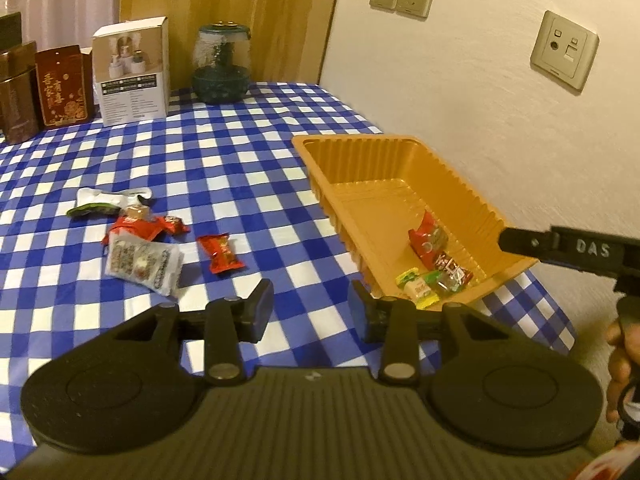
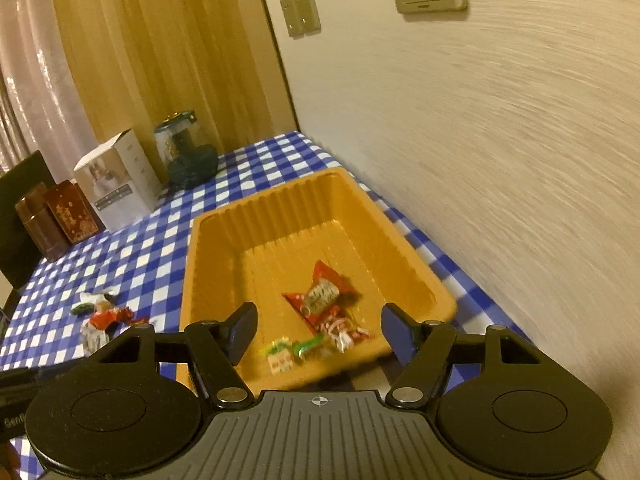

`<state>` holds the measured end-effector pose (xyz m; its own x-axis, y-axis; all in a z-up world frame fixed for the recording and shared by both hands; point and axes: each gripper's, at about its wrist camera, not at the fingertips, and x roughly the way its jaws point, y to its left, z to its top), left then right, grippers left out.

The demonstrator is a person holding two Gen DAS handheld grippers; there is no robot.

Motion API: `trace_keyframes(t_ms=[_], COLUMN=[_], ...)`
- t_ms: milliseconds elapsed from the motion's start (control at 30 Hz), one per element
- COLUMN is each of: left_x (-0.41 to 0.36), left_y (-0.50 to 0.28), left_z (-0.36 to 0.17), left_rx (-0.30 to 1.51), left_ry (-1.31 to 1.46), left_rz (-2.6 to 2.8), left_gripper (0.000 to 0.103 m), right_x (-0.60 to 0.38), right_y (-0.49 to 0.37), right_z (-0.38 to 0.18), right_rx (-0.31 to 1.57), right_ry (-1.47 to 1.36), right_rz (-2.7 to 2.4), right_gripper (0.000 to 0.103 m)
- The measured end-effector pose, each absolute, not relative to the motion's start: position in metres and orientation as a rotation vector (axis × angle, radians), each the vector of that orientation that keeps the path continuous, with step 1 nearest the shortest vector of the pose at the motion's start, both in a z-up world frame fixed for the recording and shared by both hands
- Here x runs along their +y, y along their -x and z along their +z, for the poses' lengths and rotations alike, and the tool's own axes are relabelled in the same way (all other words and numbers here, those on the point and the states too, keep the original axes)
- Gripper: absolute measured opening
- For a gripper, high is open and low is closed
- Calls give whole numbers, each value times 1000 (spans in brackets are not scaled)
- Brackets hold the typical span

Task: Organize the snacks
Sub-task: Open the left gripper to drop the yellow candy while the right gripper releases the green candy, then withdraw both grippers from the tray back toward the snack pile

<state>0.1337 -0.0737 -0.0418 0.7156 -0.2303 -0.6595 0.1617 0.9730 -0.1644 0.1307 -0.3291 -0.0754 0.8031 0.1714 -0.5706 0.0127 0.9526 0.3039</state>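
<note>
An orange plastic tray stands on the blue checked cloth by the wall. Inside lie a red packet, a clear red-printed candy and a yellow-green candy. Loose on the cloth to the left are a red packet, a clear bag of sweets, red wrappers and a white-green packet. My left gripper is open and empty over the cloth, between the loose snacks and the tray. My right gripper is open over the tray's near end, holding nothing.
At the table's far end stand a white box, a dark glass jar and brown and red tins. The wall with sockets runs close along the tray's right side. A person's hand holds the right gripper.
</note>
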Motion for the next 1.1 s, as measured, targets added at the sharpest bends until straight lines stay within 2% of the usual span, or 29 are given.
trace_keyframes(t_ms=[400, 700, 1100], left_x=[-42, -9, 41], left_y=[-97, -71, -51], left_z=[-27, -15, -10], left_rx=[727, 709, 698], left_ry=[115, 130, 169], left_rz=[-172, -125, -36], left_gripper=[43, 54, 59], right_x=[-296, -261, -223], right_y=[-75, -61, -56], right_z=[-66, -53, -46], right_rx=[642, 630, 627], right_ry=[-218, -186, -138], right_rz=[102, 166, 241], right_gripper=[69, 69, 69])
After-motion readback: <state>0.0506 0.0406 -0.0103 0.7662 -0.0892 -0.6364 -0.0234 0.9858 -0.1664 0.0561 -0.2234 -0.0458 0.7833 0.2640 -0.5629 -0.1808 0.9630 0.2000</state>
